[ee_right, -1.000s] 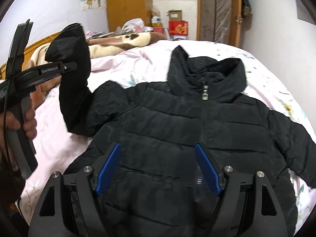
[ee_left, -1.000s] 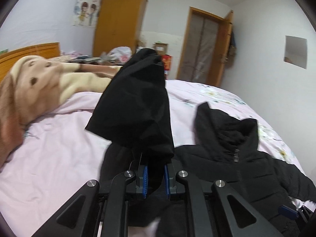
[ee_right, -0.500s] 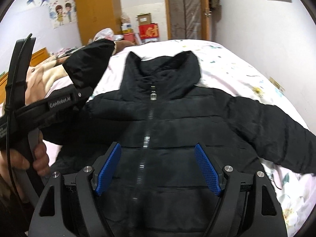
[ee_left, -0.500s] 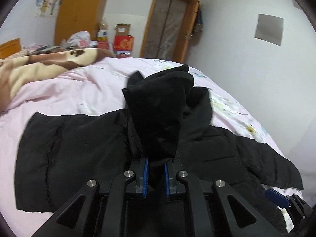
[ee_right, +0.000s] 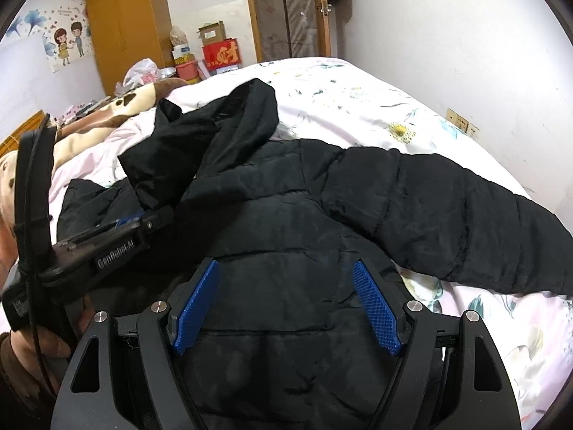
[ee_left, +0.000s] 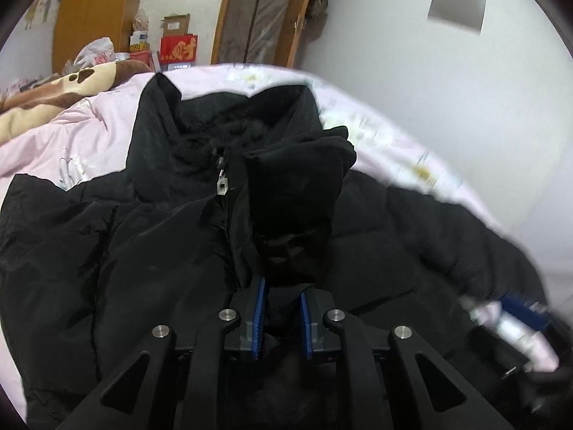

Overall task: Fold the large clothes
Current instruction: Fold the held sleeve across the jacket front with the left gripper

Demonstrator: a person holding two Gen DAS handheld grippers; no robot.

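One sleeve (ee_left: pixel 297 193) is pinched in our left gripper (ee_left: pixel 281 317), held over the jacket (ee_right: pixel 286 236) chest mid-frame so it folds inward; our right gripper (ee_right: pixel 286 304) hovers wide open, empty, above the hem on the bed (ee_right: pixel 358 86).

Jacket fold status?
Done: jacket laid flat on the bed, zipped. In hand: left claw holds the left sleeve over the chest. Left: right sleeve lies spread out; right claw open and empty; body unfolded.

Black jacket sleeve (ee_left: pixel 297 193) pinched in left hand-held gripper (ee_left: pixel 281 308).
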